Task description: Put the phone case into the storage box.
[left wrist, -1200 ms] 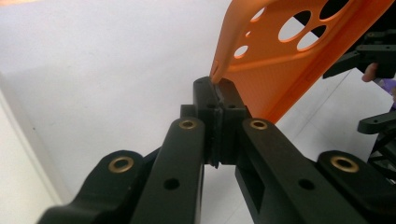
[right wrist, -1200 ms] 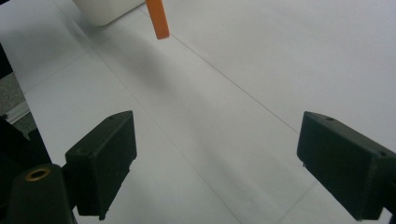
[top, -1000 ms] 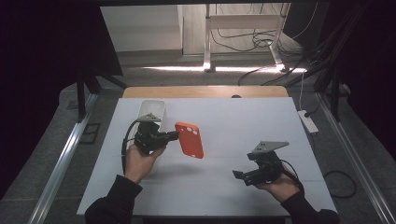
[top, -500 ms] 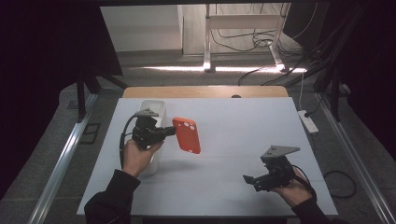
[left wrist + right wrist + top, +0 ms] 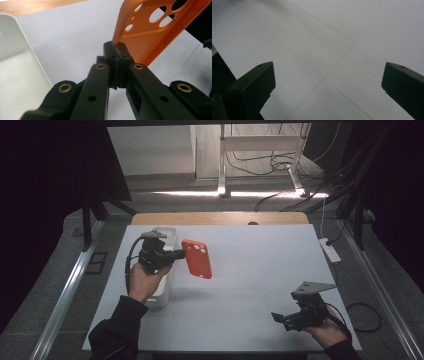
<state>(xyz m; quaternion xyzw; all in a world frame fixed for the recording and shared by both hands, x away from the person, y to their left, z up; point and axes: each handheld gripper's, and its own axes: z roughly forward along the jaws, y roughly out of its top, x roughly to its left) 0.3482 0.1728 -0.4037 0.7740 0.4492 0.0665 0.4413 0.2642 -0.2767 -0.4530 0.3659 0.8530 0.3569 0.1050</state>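
An orange phone case [image 5: 197, 258] with round camera holes hangs above the white table, tilted on edge. My left gripper [image 5: 180, 254] is shut on the case's left rim; in the left gripper view its pads [image 5: 116, 47] pinch the edge of the case [image 5: 150, 32]. Near the table's front right corner my right gripper [image 5: 278, 317] is held low in a hand and points left. Its jaws [image 5: 328, 72] stand wide apart over bare tabletop; they have just been opening, with nothing between them.
A white rectangular bin [image 5: 167, 285] stands under my left hand at the table's left, its rim and floor also in the left gripper view [image 5: 17, 75]. A white power strip [image 5: 329, 250] lies off the right edge. Wooden table edge [image 5: 215, 217] runs along the back.
My right gripper has moved to the right and nearer the front edge, its jaws spreading wider. The left gripper and the case have shifted slightly left and back.
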